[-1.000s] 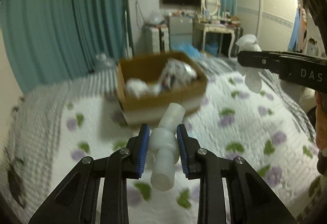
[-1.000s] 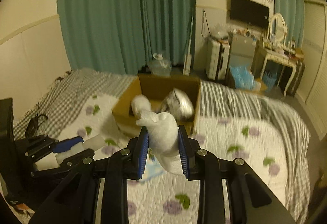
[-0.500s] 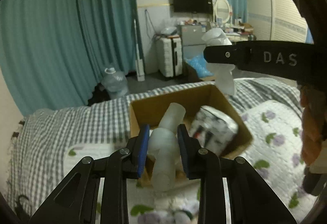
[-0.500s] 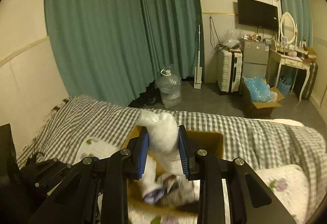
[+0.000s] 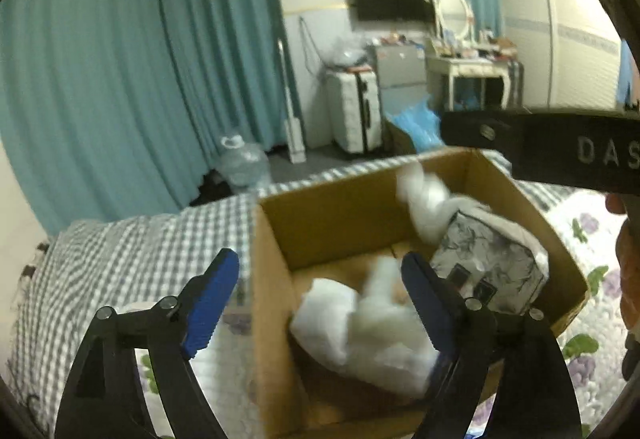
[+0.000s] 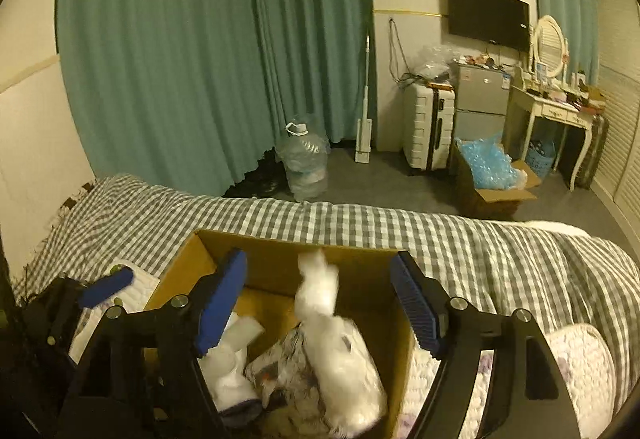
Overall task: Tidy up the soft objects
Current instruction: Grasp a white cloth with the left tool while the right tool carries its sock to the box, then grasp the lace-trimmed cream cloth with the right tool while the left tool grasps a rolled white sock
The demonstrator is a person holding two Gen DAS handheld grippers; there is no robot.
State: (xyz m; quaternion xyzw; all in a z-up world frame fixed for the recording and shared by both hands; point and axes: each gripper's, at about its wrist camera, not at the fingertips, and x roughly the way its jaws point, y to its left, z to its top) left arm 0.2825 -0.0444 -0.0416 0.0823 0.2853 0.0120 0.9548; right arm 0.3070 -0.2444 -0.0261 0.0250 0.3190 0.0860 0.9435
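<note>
A brown cardboard box (image 5: 276,251) stands on the bed and shows in the right wrist view too (image 6: 184,263). My left gripper (image 5: 320,303) is open over the box's left part, above white soft pieces (image 5: 360,327). My right gripper (image 6: 320,303) is open over the box, and a white fluffy soft object (image 6: 320,291), blurred, lies below it among the contents. It shows in the left wrist view (image 5: 424,195) beside a grey patterned soft bundle (image 5: 492,255). The right gripper's black arm (image 5: 560,151) crosses the upper right of the left wrist view.
The bed has a grey checked blanket (image 6: 400,223) and a floral quilt (image 5: 600,311). Beyond it are teal curtains (image 6: 200,59), a water jug (image 6: 304,167), a suitcase (image 6: 428,127), a floor box of blue material (image 6: 488,175) and a dressing table (image 6: 556,107).
Both grippers have opened over the box. The frosted white piece left the left gripper and the white fluffy object left the right gripper; both now lie in the box.
</note>
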